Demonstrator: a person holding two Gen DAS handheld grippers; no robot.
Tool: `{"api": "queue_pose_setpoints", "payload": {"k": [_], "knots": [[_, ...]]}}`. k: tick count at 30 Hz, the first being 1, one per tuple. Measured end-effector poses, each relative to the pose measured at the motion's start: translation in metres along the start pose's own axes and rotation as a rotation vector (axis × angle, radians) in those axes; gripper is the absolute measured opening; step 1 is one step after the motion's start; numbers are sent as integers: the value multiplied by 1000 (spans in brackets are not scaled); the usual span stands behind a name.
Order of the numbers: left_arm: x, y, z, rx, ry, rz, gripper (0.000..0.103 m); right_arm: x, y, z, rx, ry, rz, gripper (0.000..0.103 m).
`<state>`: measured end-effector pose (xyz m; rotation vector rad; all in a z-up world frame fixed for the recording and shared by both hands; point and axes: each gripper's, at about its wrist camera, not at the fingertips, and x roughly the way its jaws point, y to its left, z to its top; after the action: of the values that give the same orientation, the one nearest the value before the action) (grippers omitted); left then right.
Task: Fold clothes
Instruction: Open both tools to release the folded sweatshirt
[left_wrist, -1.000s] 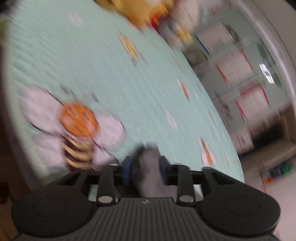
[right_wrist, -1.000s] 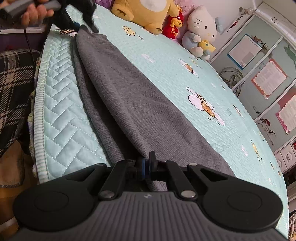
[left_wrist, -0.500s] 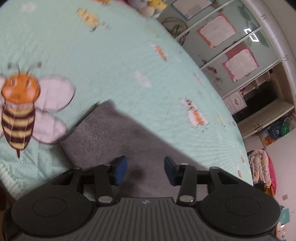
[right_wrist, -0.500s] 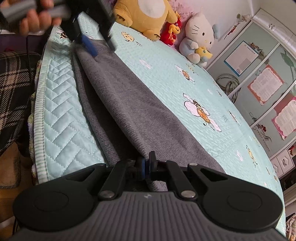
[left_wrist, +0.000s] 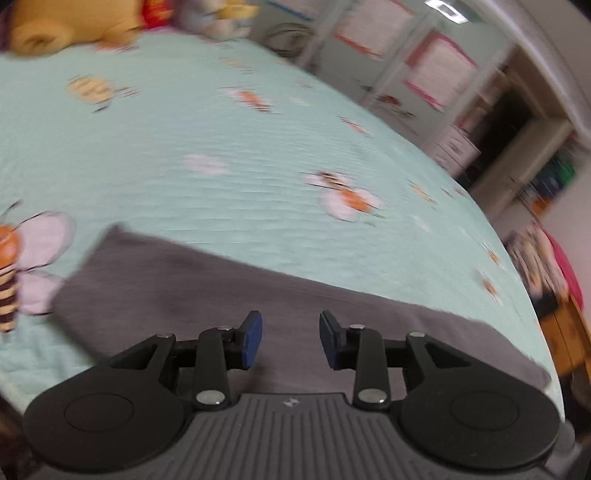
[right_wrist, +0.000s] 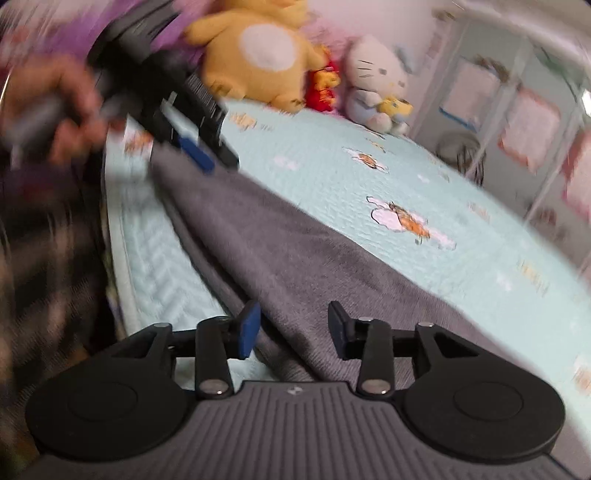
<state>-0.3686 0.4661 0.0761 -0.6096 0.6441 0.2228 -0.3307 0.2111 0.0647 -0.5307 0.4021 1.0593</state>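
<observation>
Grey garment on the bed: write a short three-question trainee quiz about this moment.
1. True or false: the right gripper has its jaws clamped on the grey garment.
2. The garment lies on: A) a bare floor B) a mint quilt with bee prints C) a wooden table.
3. Fill in: the left gripper has its jaws ____.

Key: 1 false; 2 B; 3 open.

Left wrist: looking low across bed (left_wrist: 258, 155) | Right wrist: facing along bed edge | Both sharing grey garment (left_wrist: 221, 295), plush toys (right_wrist: 258, 55)
</observation>
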Motion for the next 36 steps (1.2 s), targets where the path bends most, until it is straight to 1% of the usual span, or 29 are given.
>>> {"api": "queue_pose_setpoints", "payload": {"k": [3,4,6,8,14,17,21,23,24,25,27,29,31,33,35,36], "knots": [[15,-23,-3,53,54,-24,41,-6,-23,3,142,7,6,43],[19,-27,-5,61,66,-33,41,-7,-26,2,155,13,1,43],[25,-32,-12,74,89,-49,43,-7,-22,-3,80,39,-30,43],[32,-30,-15,68,104,-42,43,-7,-16,-7,4,59,-57,43],[38,-25,-16,46,118,-27,44,9,16,-13,-218,68,-87,43],[39,-23,-16,36,121,-23,52,23,23,-12,-280,74,-91,43],[40,-21,-16,23,125,-19,52,31,26,-10,-313,75,-112,42],[42,-19,-16,16,128,-16,52,32,25,-10,-325,71,-111,39],[43,-17,-17,13,129,-17,52,33,25,-10,-320,76,-105,18],[42,-15,-17,10,130,-21,52,33,24,-9,-311,83,-95,1],[42,-12,-16,8,131,-24,51,28,25,-2,-295,77,-93,1],[40,-9,-14,15,130,-19,51,17,25,8,-273,72,-71,1],[41,-7,-15,25,135,-14,51,11,26,12,-288,84,-47,1],[45,-7,-17,46,142,-4,50,19,29,4,-309,126,-23,1],[48,-13,-21,105,135,13,50,31,32,-9,-329,171,-5,1],[49,-15,-23,130,132,20,50,35,35,-16,-339,168,-9,2]]}}
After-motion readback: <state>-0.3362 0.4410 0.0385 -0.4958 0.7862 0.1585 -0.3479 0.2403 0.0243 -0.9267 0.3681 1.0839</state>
